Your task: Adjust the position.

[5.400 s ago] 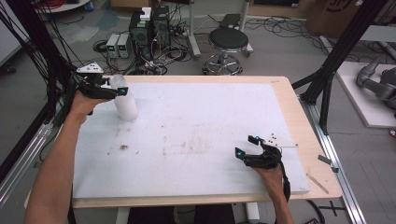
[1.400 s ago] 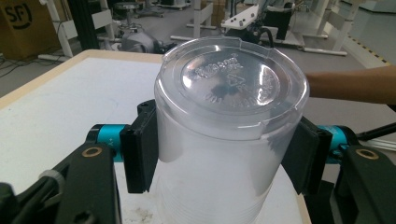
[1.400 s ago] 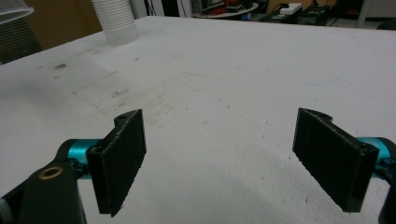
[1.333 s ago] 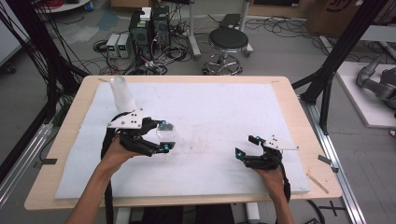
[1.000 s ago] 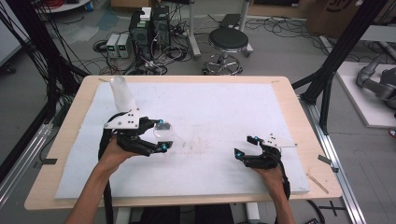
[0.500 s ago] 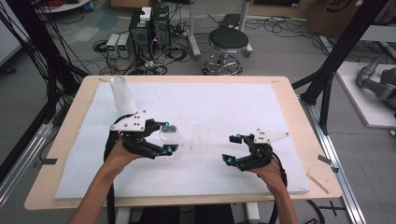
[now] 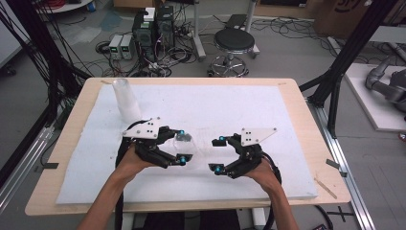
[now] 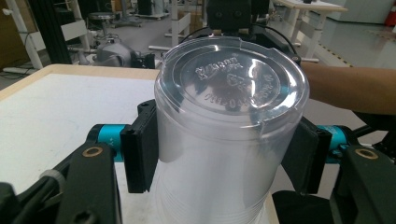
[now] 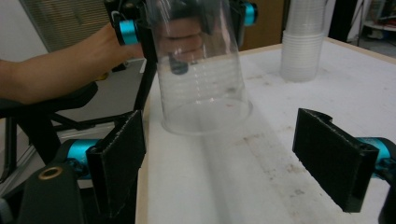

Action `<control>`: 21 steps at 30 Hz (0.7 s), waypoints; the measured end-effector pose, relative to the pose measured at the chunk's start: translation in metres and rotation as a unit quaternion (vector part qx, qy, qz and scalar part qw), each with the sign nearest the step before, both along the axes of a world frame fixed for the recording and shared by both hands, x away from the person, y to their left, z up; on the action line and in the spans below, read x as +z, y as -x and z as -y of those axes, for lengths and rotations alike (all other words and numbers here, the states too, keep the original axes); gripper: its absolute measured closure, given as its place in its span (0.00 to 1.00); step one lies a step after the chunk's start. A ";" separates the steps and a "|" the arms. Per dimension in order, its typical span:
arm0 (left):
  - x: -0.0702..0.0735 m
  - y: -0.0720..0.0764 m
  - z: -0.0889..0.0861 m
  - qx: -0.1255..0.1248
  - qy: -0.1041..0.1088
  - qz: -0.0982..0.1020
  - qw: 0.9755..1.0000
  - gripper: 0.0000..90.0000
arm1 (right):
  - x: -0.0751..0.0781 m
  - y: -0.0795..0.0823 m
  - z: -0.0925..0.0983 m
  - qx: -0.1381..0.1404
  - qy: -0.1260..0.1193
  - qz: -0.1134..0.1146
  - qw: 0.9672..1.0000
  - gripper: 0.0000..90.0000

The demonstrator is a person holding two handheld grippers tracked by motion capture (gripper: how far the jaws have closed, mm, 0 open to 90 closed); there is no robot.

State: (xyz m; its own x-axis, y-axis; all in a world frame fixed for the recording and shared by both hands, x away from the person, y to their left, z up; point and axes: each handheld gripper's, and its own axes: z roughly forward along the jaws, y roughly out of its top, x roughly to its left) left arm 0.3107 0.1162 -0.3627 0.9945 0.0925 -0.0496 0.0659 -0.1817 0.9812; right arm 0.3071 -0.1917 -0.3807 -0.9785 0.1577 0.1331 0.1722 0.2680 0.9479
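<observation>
The left gripper (image 7: 182, 146) has its two black pads pressed on opposite sides of a clear, thin-walled plastic cup (image 7: 184, 143), held upside down above the white foam mat (image 7: 287, 115) near the middle of the table. In the left gripper view the cup (image 8: 229, 121) shows its embossed base on top, with the pads set just below that base. The right gripper (image 7: 216, 154) hovers just to the right of the cup, jaws spread wide with nothing between them; in its own view the cup's open rim (image 9: 205, 116) hangs low over the mat, straight ahead of them. At the far left stands a stack of the same clear cups (image 7: 125, 98), also upside down.

I would judge the cup very light, slick and easy to dent: the wall would flex under a hard squeeze. The firmest places look to be near the base, where it is held now, or at the rolled rim. A second grip lower on the wall should be gentle and square across.
</observation>
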 end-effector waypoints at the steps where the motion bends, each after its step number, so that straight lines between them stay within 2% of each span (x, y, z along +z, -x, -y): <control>1: 0.000 0.000 0.002 -0.002 0.001 0.000 1.000 0.41 | 0.001 0.000 -0.002 0.005 -0.001 0.001 1.000 0.19; 11: -0.001 0.002 0.013 -0.017 0.008 -0.006 1.000 0.41 | 0.001 -0.002 -0.028 0.048 0.001 -0.004 0.999 0.19; 21: 0.000 0.003 0.015 -0.024 0.018 -0.009 1.000 0.41 | -0.001 -0.004 -0.042 0.059 0.002 -0.004 0.998 0.19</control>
